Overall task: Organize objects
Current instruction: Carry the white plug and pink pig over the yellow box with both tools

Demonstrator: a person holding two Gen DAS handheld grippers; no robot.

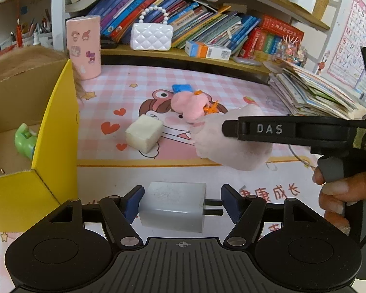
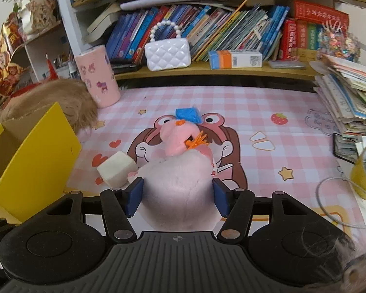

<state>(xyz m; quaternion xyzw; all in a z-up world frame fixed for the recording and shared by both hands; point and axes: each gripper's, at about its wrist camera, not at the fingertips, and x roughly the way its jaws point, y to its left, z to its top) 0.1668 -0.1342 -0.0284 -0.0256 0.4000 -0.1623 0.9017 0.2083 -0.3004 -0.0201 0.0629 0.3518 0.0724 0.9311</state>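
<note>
The white charger plug is sitting crosswise in the left gripper, its jaws clamping it, one pad on the body and the other on the prongs, near the front of the bench; the right gripper is pressing its jaws onto a pale pink plush, which is bulging between the blue pads; in the left view this plush is hanging under the right gripper's black finger, a hand gripping the handle at the right. Just beyond are lying a pink plush toy with orange bits, a blue block behind it, and a white cube to the left; a yellow cardboard box is standing open at the left, holding a green toy; a pink cylinder and a white quilted purse are standing at the far side.
</note>
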